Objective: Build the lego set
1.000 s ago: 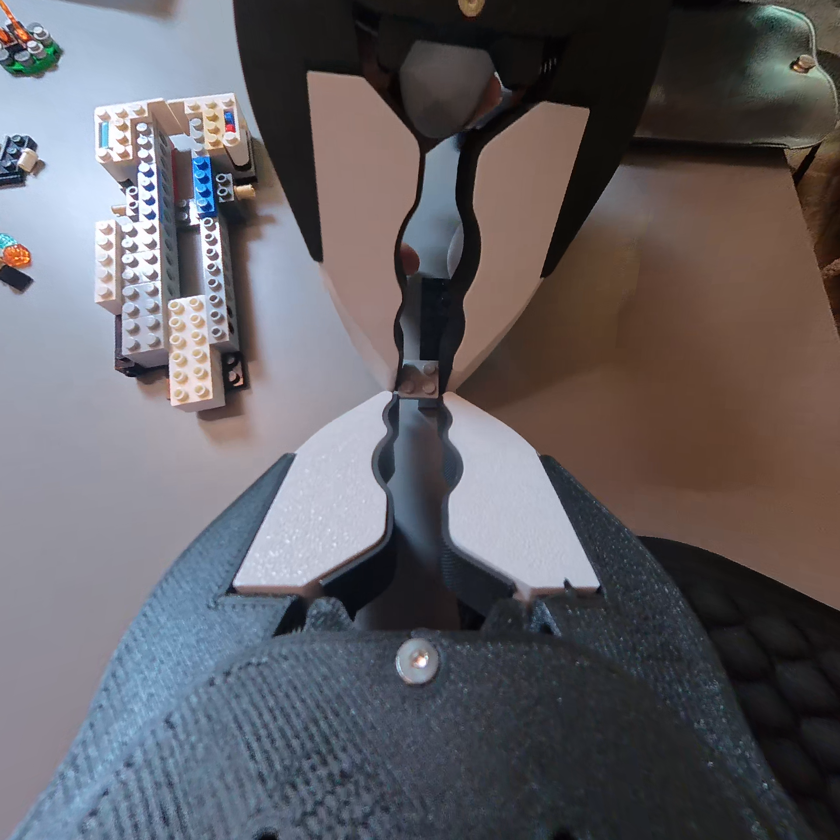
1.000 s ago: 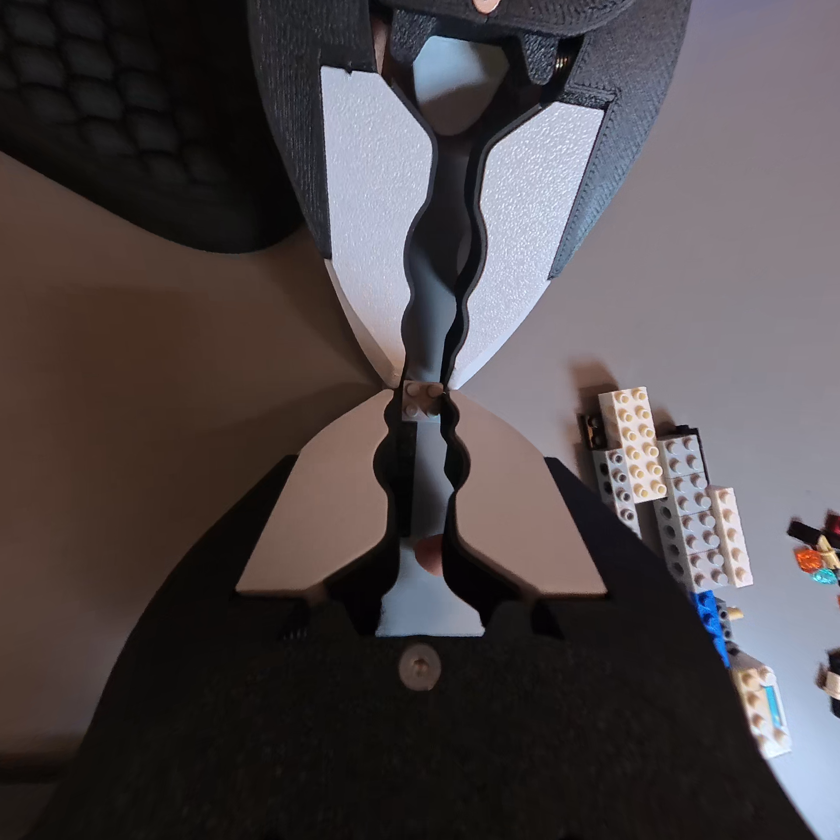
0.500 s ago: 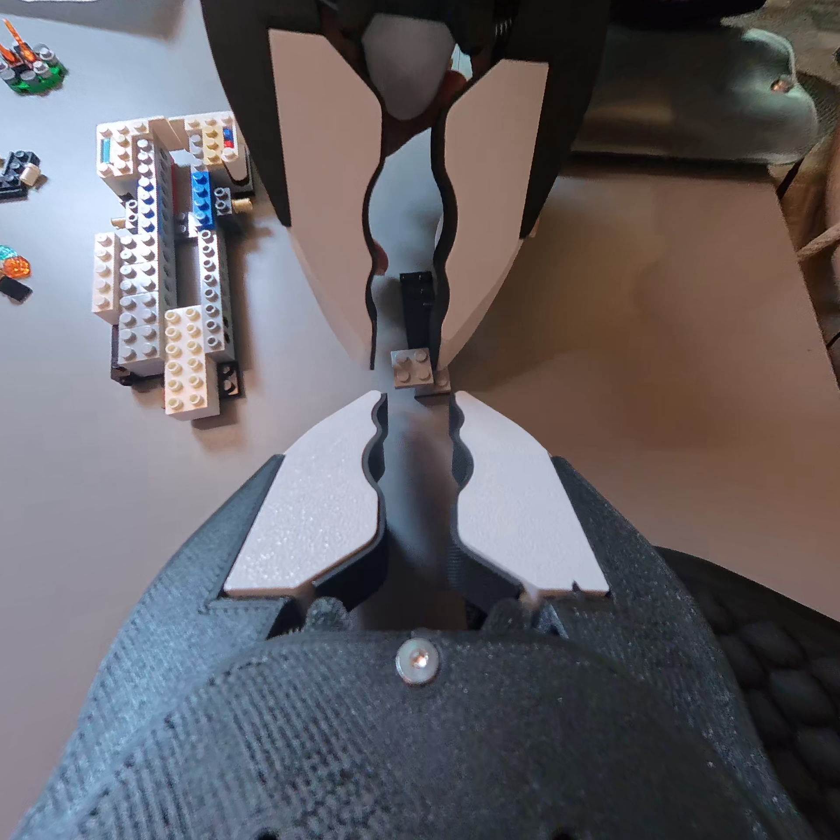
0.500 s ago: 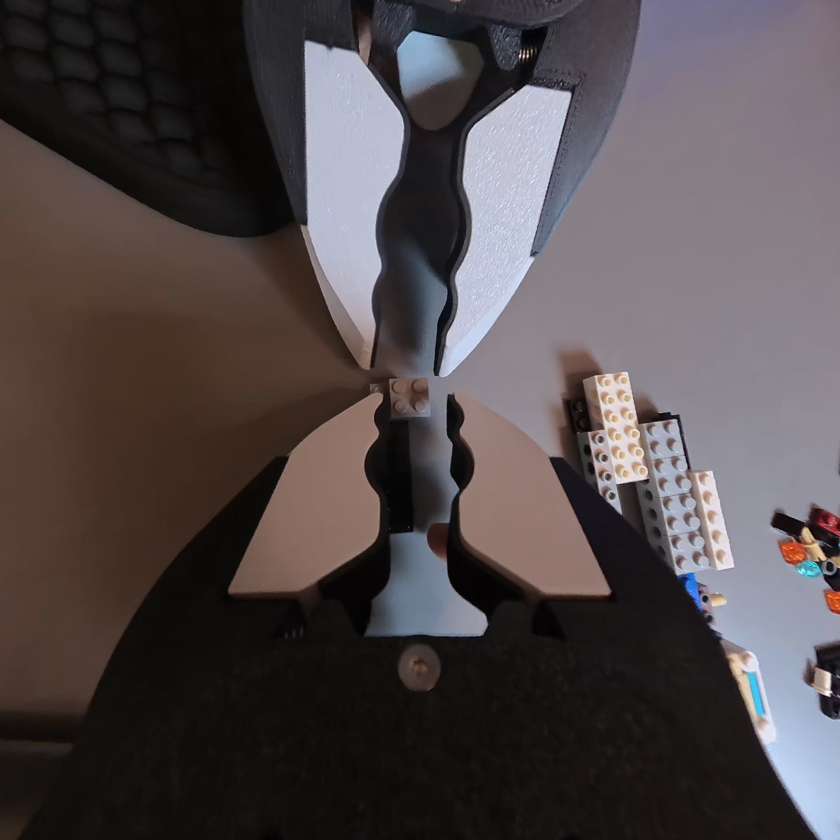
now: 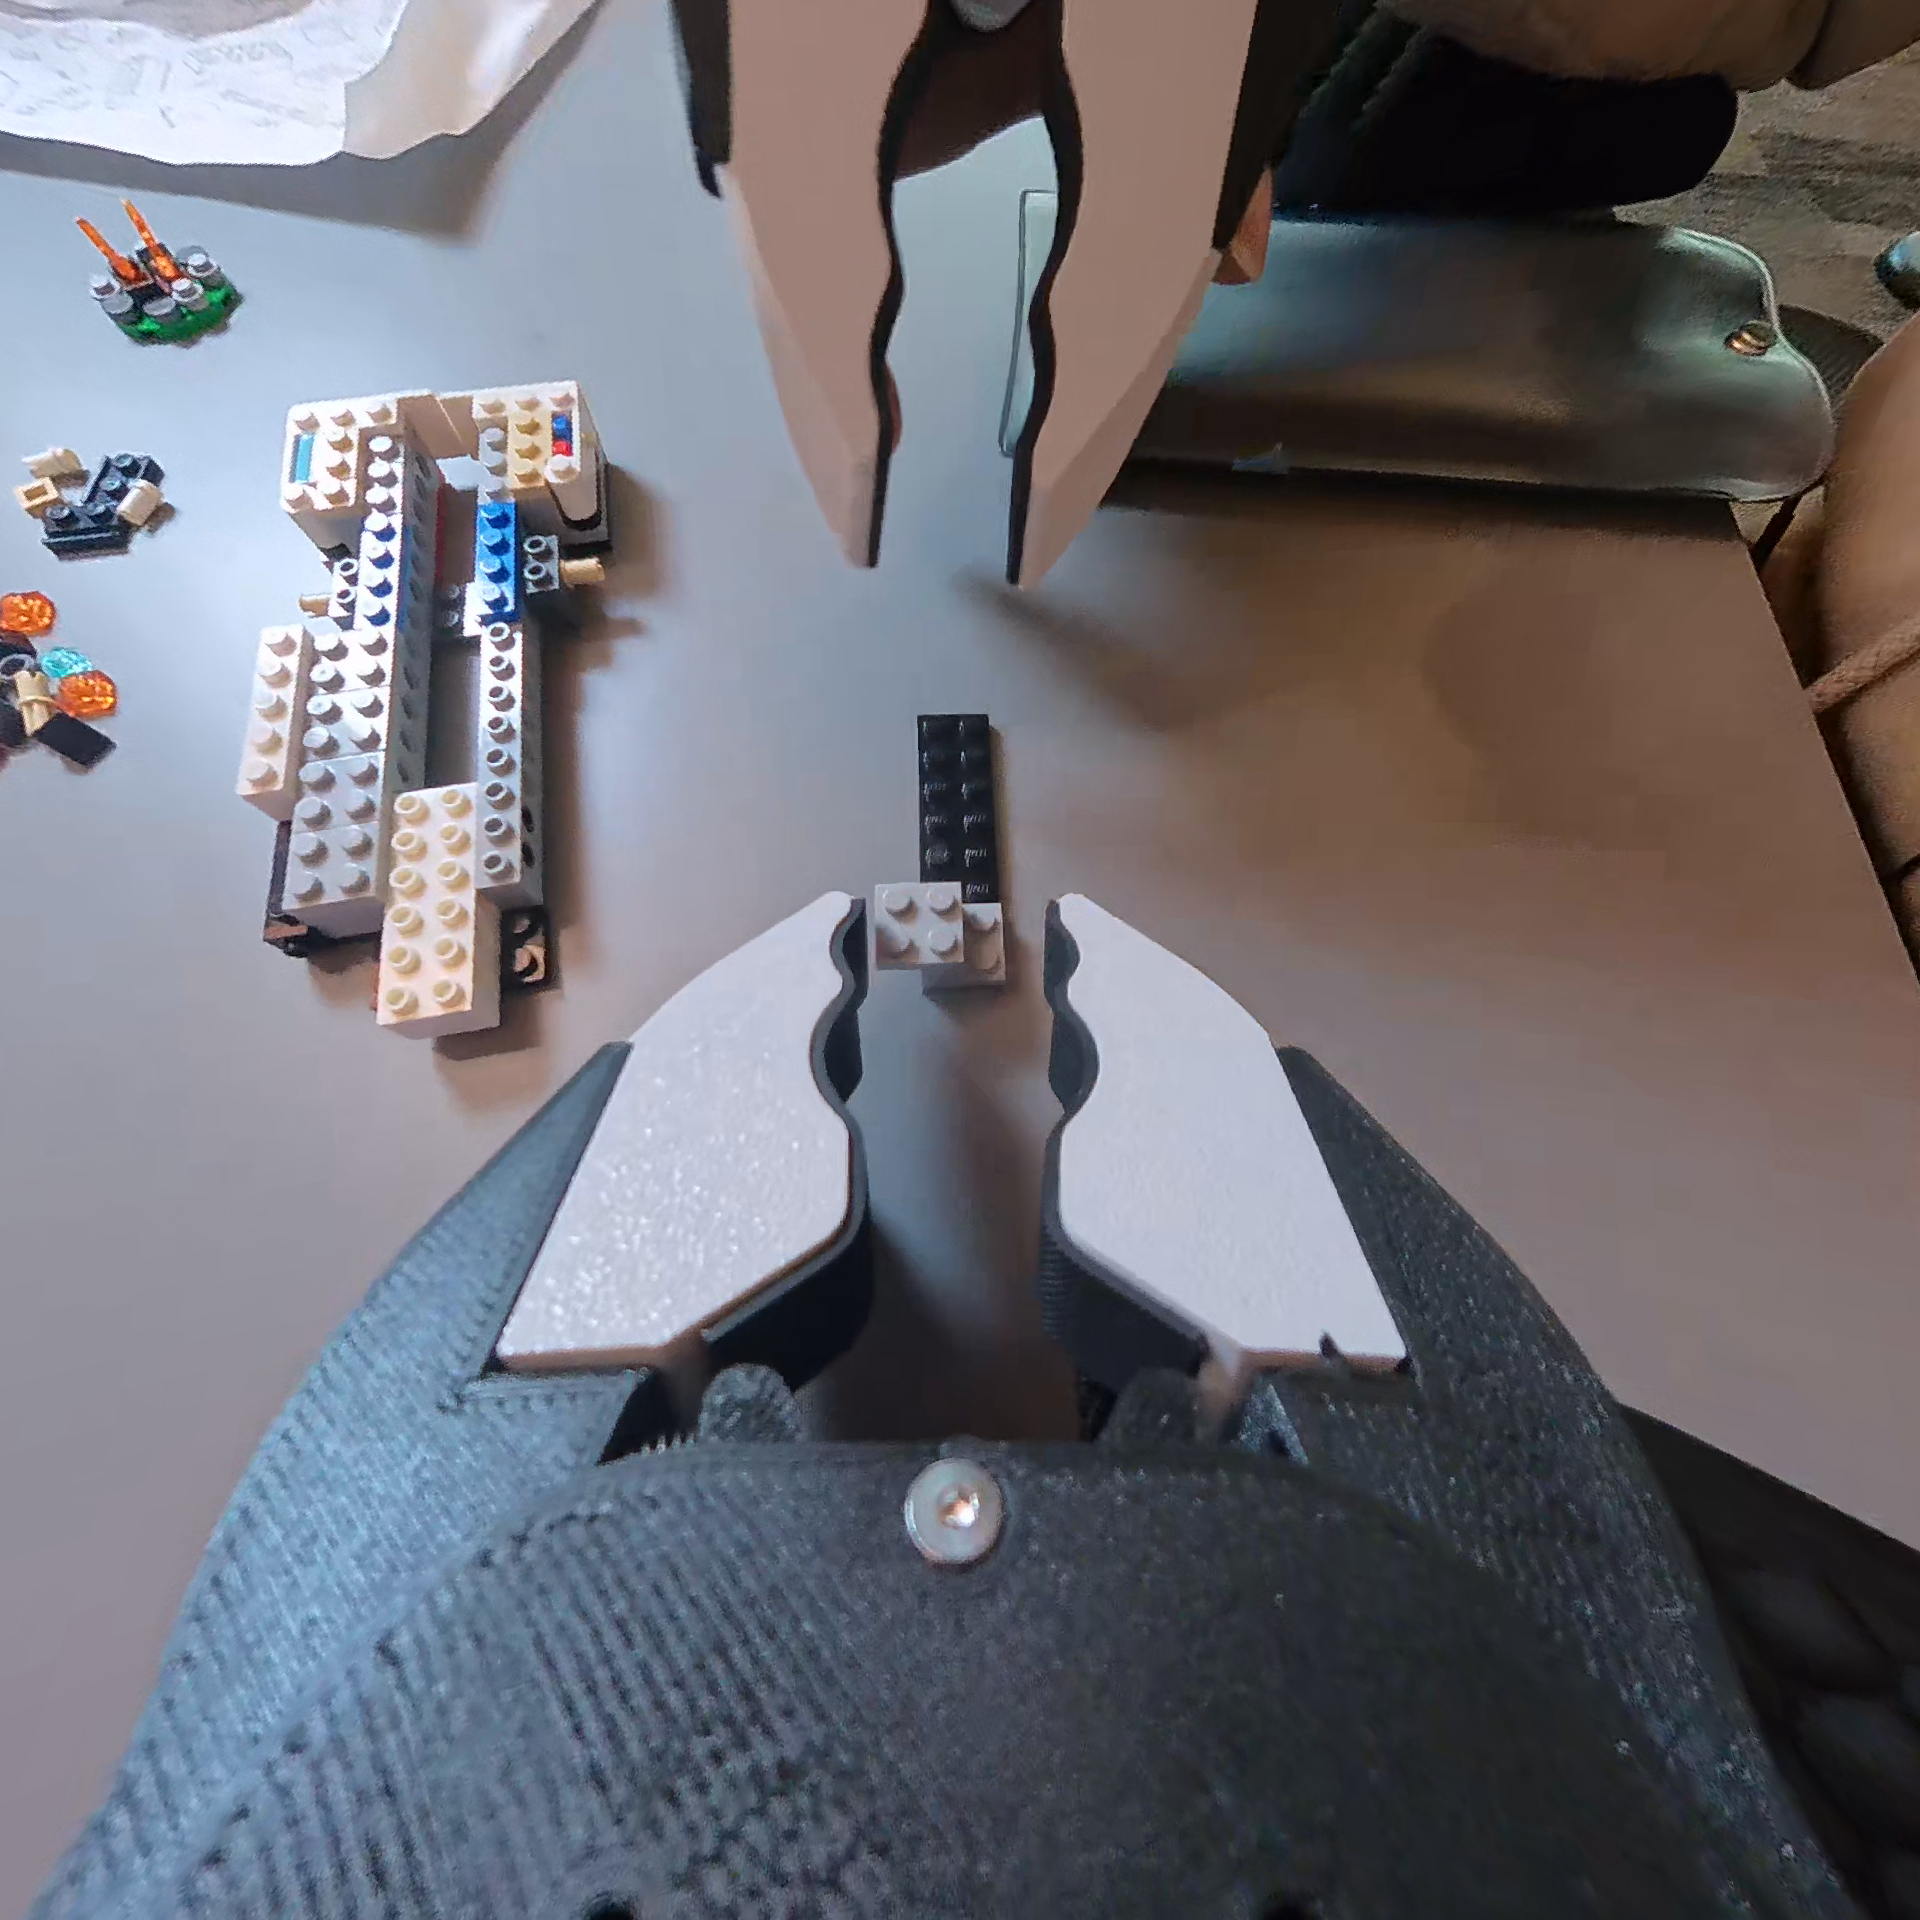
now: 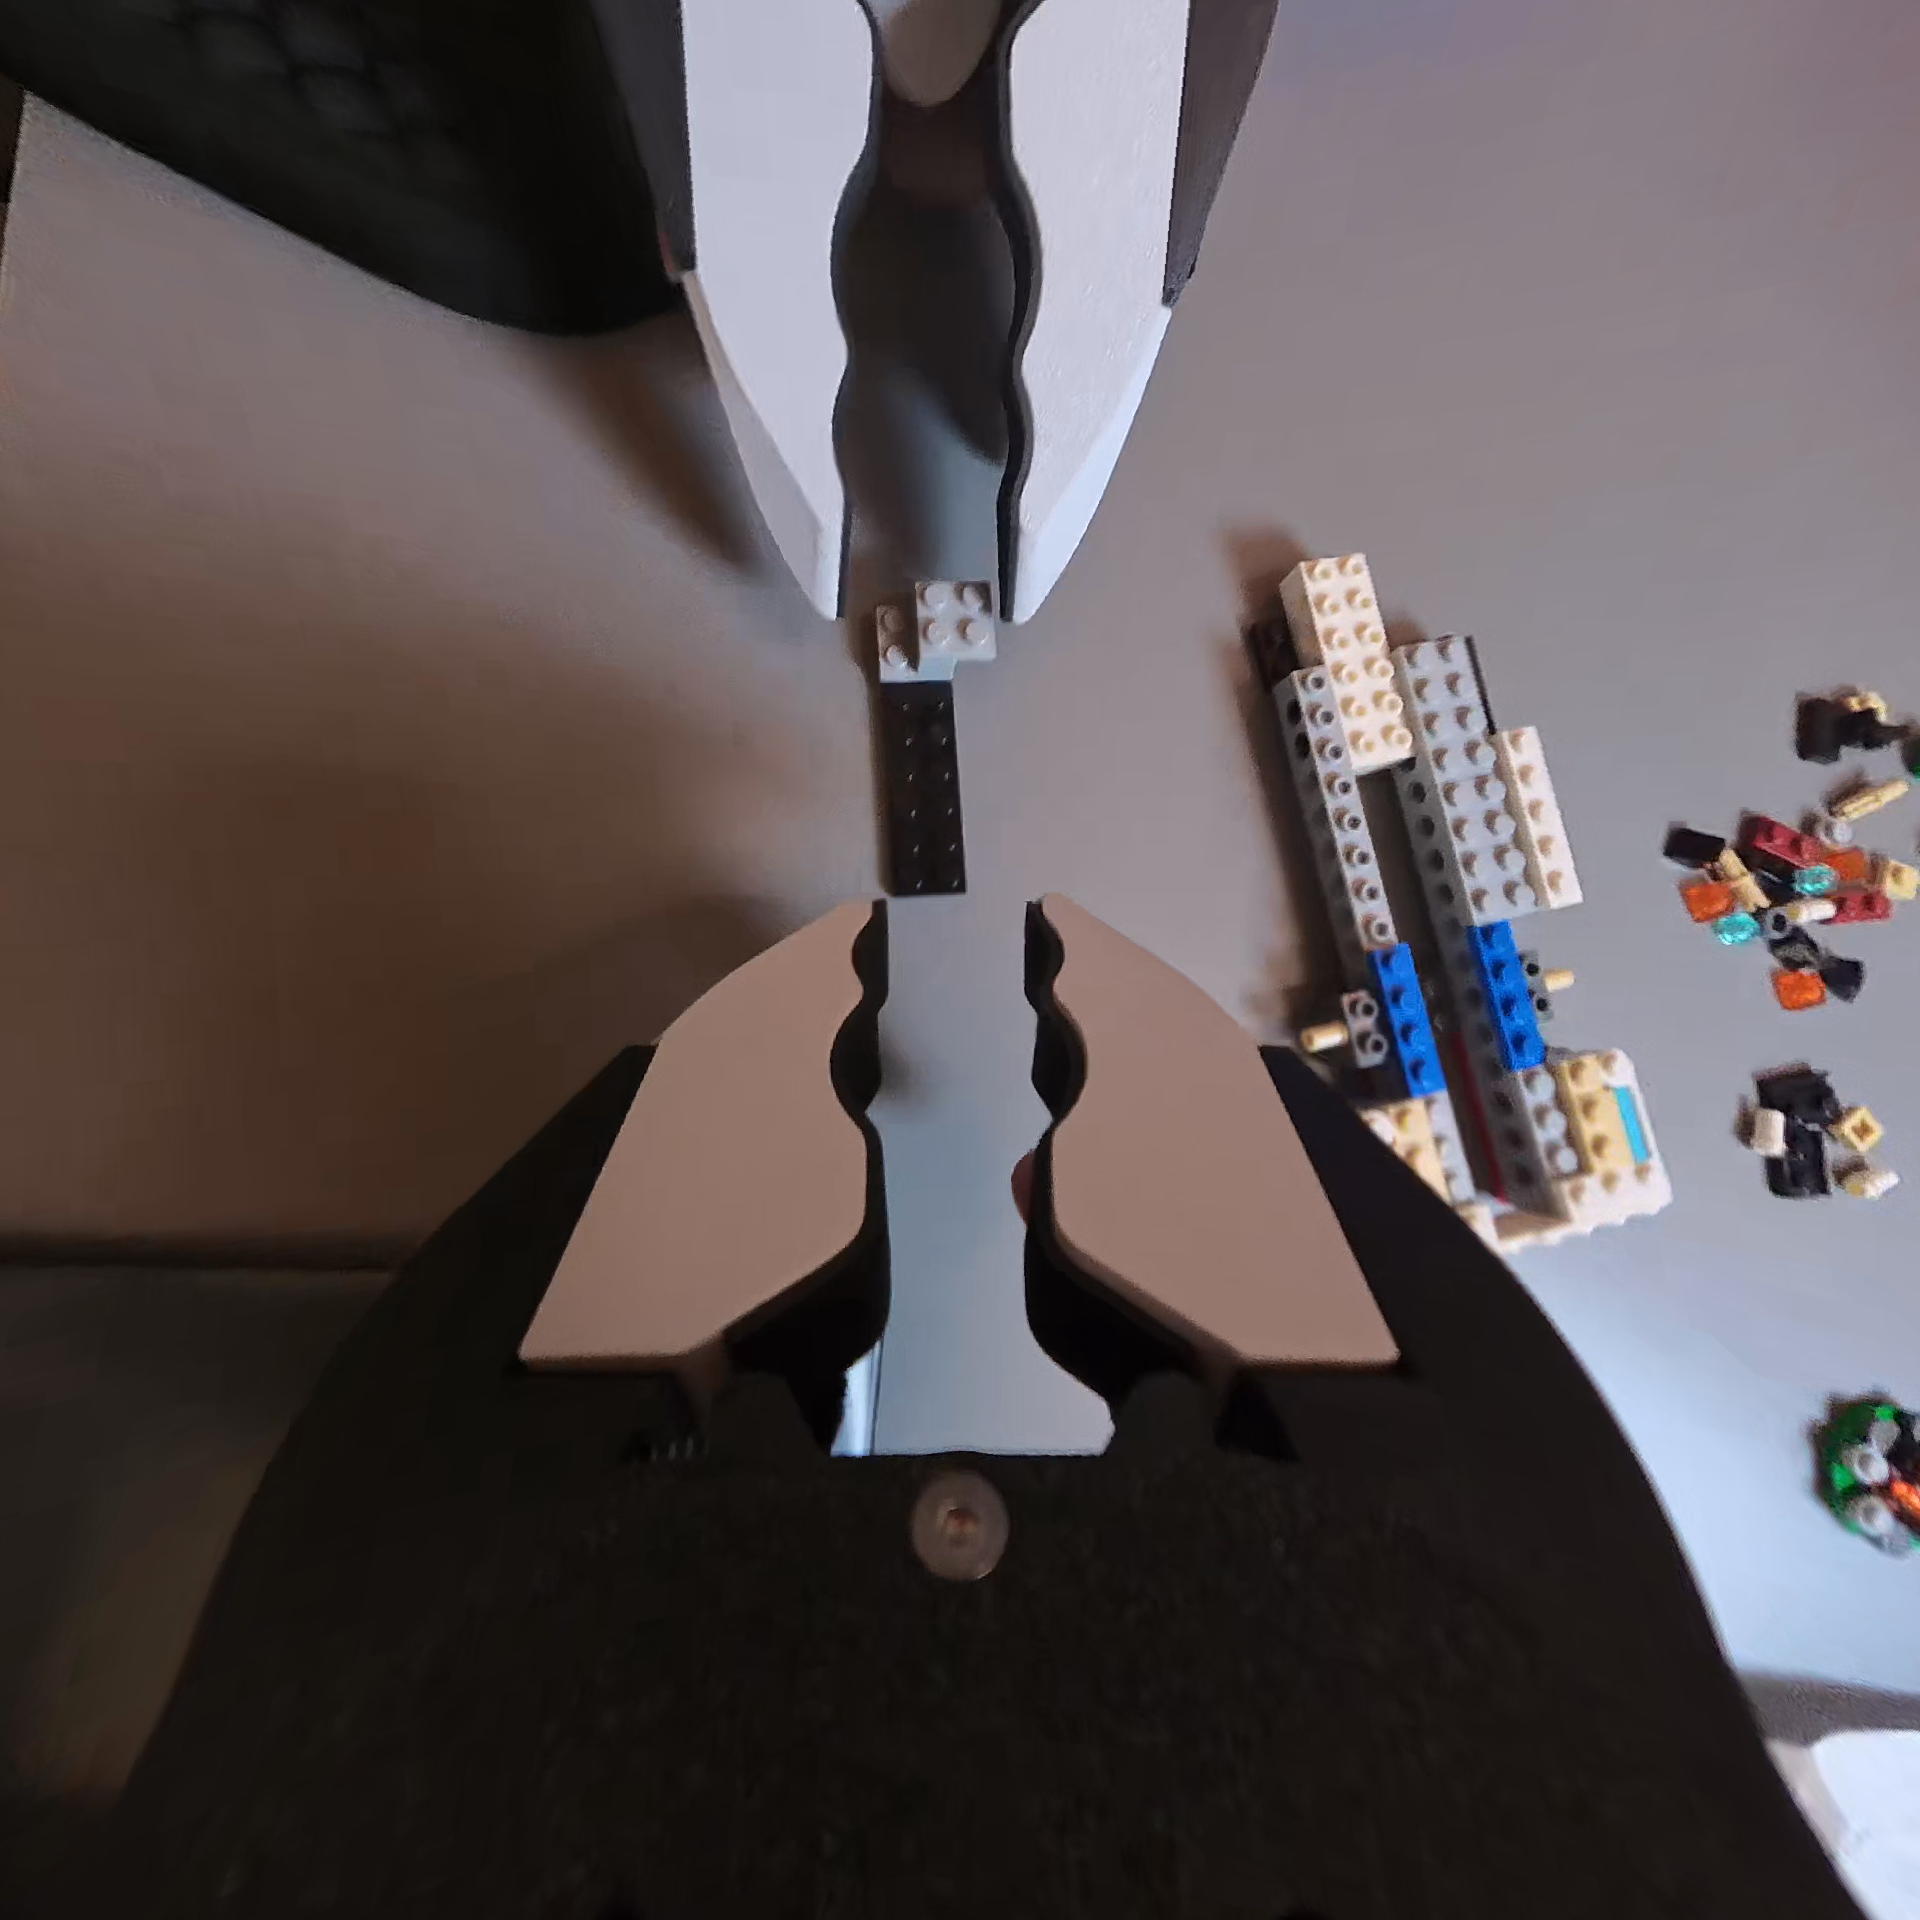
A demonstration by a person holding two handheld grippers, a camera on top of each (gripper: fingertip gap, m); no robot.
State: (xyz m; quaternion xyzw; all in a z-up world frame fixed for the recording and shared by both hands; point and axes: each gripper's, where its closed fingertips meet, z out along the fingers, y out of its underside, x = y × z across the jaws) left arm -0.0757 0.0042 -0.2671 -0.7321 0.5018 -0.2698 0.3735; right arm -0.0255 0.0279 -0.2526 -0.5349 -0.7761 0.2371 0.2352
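A long black plate (image 5: 958, 805) with small grey pieces (image 5: 940, 933) on its near end lies free on the grey table. My left gripper (image 5: 951, 914) is open, its tips either side of the grey end. My right gripper (image 5: 940, 566) is open and empty, drawn back beyond the plate's far end. In the right wrist view the black plate (image 6: 923, 790) lies just ahead of my right gripper (image 6: 956, 906), with the grey pieces (image 6: 935, 629) at the left gripper's tips (image 6: 920, 613). The partly built model (image 5: 416, 686) of white, grey and blue bricks lies beside it (image 6: 1455, 914).
Loose small parts lie past the model: orange and teal gems (image 5: 62, 665), a black and tan cluster (image 5: 94, 504), a green base with orange pieces (image 5: 161, 286). Paper sheets (image 5: 208, 73) are at the far left. A black chair (image 5: 1507, 353) stands beyond the table edge.
Both grippers were shut on the black plate with the grey pieces. Both opened and drew apart. The plate now lies on the table between them.
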